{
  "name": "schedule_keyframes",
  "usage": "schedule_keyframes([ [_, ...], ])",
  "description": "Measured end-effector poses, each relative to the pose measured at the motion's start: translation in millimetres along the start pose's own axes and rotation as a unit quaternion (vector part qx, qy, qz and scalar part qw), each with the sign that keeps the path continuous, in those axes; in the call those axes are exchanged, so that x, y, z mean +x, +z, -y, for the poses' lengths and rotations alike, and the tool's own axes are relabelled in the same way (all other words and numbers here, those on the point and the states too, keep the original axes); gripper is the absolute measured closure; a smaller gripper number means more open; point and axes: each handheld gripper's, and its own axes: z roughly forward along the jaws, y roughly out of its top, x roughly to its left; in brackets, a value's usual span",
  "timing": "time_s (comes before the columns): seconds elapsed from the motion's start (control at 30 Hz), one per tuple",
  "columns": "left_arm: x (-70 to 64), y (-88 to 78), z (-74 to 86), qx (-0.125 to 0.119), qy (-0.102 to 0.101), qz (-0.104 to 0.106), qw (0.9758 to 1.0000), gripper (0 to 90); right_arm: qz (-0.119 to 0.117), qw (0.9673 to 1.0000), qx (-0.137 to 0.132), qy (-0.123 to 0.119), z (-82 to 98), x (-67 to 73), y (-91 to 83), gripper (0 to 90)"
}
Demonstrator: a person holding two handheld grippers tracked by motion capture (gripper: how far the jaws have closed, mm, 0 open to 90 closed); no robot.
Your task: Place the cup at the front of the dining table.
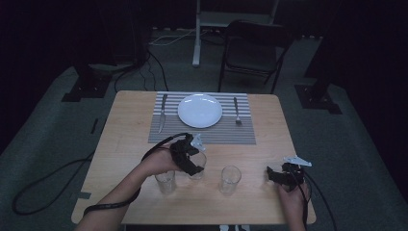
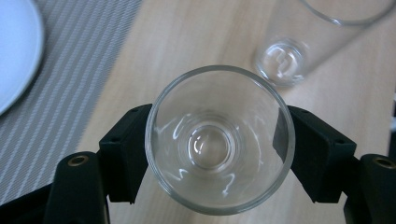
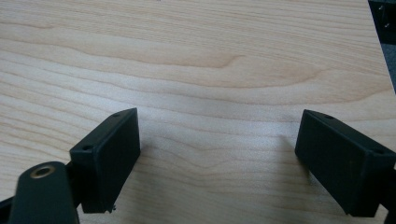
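1. The left tool (image 2: 219,140) has its two black jaws pressed against opposite sides of a clear drinking glass (image 2: 219,140). In the left gripper view the camera looks straight down into the glass's mouth, one jaw at 9 o'clock of the rim and the other at 3 o'clock. The hold looks closed on it.
2. In the high view that glass (image 1: 198,166) sits at about 6 o'clock of the white plate (image 1: 200,110), on the bare tabletop (image 1: 125,139) just below the striped placemat (image 1: 202,135). I cannot tell whether its base is lifted or standing.
3. The right tool (image 3: 217,154) is spread wide over bare wood, grasping nothing. In the high view it (image 1: 278,175) rests near the tabletop's 4 o'clock corner.
4. Two more glasses stand near the held one, one (image 1: 165,181) at its 7 o'clock and another (image 1: 230,179) at its 4 o'clock.
5. The glass looks light, rigid, smooth and breakable. I'd judge a side grip below the rim safest, firm but not crushing, since bare glass may slip.
6. A knife (image 1: 162,113) lies at the plate's 9 o'clock, a fork (image 1: 236,111) at its 3 o'clock.
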Motion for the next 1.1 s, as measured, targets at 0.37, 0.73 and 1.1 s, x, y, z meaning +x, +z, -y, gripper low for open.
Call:
schedule_keyframes([
  [0.37,33.8,-9.3,-0.3,-0.009,-0.061,-0.048,0.9969,29.0,0.0,1.0,0.0,-0.001,0.0,-0.1,0.0,13.8],
  [0.73,76.6,-23.6,7.8,-0.004,-0.12,-0.106,0.9871,29.0,0.0,1.0,0.0,0.0,0.0,0.0,0.0,13.8],
  [1.1,114.2,-23.1,9.9,-0.025,-0.176,-0.131,0.9753,29.0,0.0,1.0,0.0,0.0,0.0,0.0,0.0,13.8],
])
